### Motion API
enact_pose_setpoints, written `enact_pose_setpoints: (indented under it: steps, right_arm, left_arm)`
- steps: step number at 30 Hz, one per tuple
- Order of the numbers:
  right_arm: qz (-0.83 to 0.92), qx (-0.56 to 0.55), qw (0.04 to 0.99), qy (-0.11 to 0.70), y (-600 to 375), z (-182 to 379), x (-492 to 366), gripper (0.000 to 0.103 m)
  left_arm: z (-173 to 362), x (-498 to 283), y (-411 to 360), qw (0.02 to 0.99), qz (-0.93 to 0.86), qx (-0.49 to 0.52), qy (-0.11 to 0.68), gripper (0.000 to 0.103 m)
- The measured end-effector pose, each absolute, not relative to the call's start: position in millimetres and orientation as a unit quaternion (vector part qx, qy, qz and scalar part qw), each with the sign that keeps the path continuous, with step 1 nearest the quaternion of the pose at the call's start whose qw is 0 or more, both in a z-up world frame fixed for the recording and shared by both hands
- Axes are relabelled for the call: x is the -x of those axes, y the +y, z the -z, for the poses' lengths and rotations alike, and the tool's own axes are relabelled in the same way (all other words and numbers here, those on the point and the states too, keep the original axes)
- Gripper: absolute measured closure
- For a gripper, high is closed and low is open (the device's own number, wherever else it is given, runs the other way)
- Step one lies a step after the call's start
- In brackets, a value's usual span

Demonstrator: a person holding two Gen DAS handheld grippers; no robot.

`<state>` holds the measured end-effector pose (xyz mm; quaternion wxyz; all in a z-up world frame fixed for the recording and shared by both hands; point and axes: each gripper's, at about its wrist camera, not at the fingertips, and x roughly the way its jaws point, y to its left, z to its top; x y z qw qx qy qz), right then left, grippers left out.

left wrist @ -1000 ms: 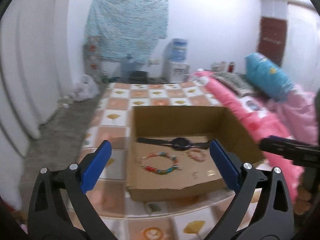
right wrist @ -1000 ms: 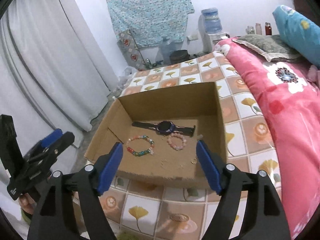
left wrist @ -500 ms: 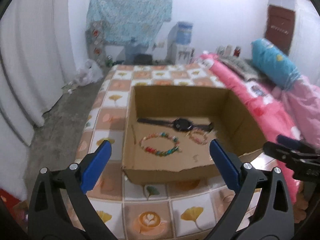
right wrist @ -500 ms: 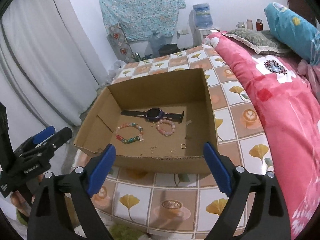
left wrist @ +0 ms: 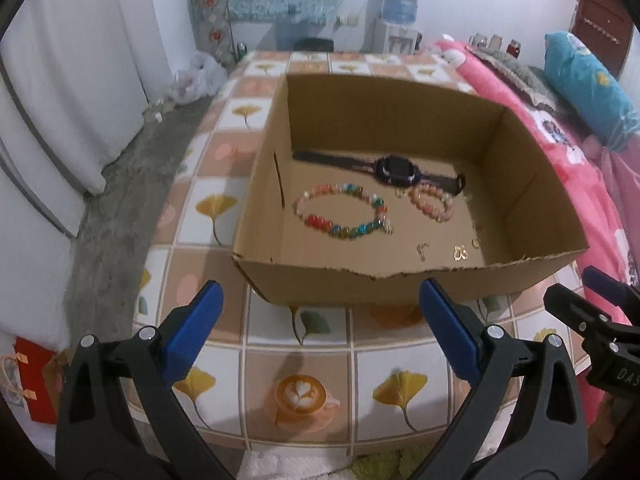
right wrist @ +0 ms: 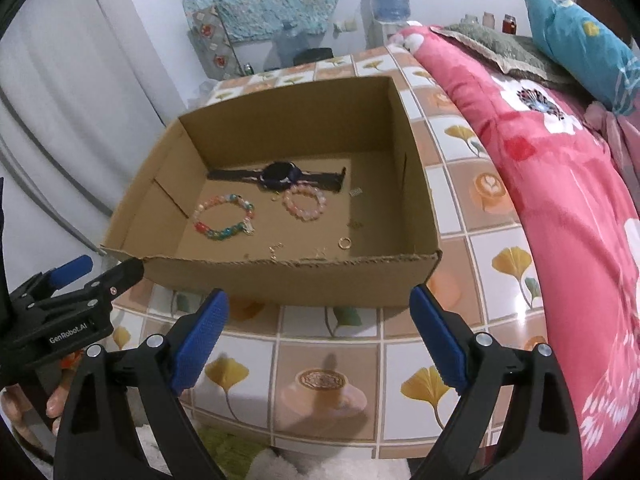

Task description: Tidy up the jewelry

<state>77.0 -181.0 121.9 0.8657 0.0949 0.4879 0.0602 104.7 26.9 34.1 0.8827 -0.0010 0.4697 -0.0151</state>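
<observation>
An open cardboard box (left wrist: 400,286) (right wrist: 280,280) sits on the tiled tablecloth. Inside lie a black watch (left wrist: 394,168) (right wrist: 280,174), a multicoloured bead bracelet (left wrist: 320,222) (right wrist: 222,233), a pink bead bracelet (left wrist: 444,214) (right wrist: 285,202) and small gold pieces (left wrist: 460,253), among them a ring (right wrist: 344,243). My left gripper (left wrist: 320,286) is open just short of the box's near wall, with nothing between its blue pads. My right gripper (right wrist: 318,292) is also open and empty at the same wall. Each gripper also shows at the edge of the other view: right gripper (left wrist: 592,300), left gripper (right wrist: 100,274).
The table (left wrist: 304,364) carries a cloth with leaf and coffee-cup squares. A pink flowered bed cover (right wrist: 560,208) runs along the right with a blue pillow (left wrist: 588,80). White curtains (left wrist: 60,100) hang left. A red bag (left wrist: 34,376) lies on the floor. A hand (right wrist: 24,408) holds the left gripper.
Both grippers have sunk and tipped downward toward the box's near wall, so the box interior now shows from above. The right gripper's jaws have spread wider.
</observation>
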Motion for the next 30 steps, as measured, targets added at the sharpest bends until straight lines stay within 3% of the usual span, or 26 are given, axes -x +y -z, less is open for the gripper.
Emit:
enact_pose_setpoints:
  steps: [30]
  right_arm:
    - [-0.060, -0.107, 0.846, 0.519, -173, -99, -96, 0.014]
  left_arm:
    - [-23, -113, 17, 0.870, 0.010, -0.013, 0.493, 0.008]
